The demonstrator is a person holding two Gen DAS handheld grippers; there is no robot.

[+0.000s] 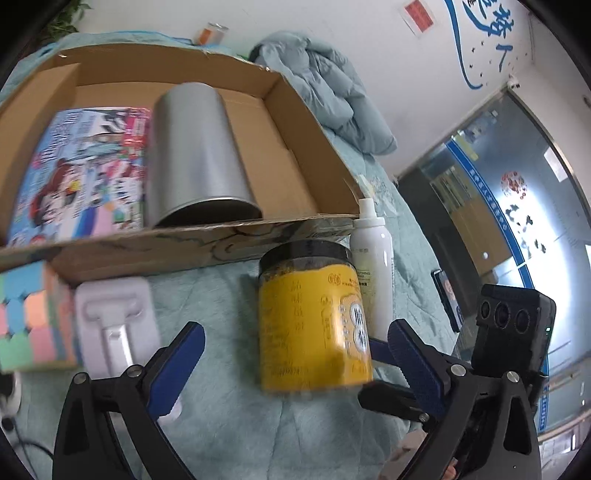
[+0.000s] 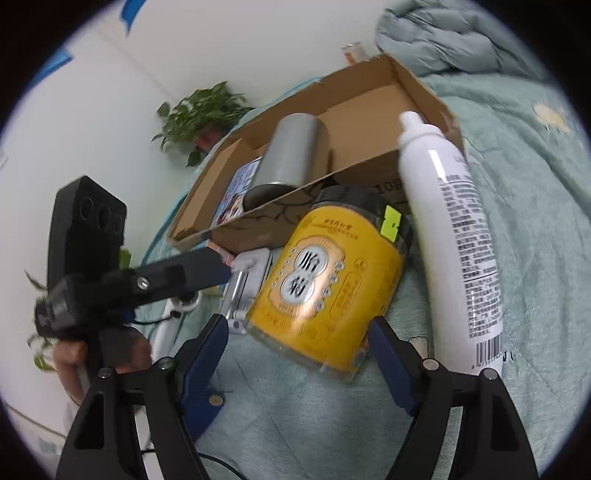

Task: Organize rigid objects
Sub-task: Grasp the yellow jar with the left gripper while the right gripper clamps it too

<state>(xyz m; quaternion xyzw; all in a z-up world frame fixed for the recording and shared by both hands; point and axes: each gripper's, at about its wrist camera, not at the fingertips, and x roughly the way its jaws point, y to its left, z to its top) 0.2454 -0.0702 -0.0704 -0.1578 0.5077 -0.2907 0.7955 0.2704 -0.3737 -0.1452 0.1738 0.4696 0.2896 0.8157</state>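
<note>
Both grippers' fingers [image 2: 218, 343] wide apart around upright, seemingly untouched yellow jar [image 2: 327, 284].

A white wall [image 1: 332, 33] carries blue lettering [image 1: 480, 33] and a red notice [image 1: 418, 13]. Glass doors [image 1: 517, 206] gleam with daylight (glare hides much). A potted plant [image 2: 201, 114] stands beside the bed [image 2: 535, 221], whose pale green quilt [image 1: 325, 96] lies bunched against the wall.
</note>
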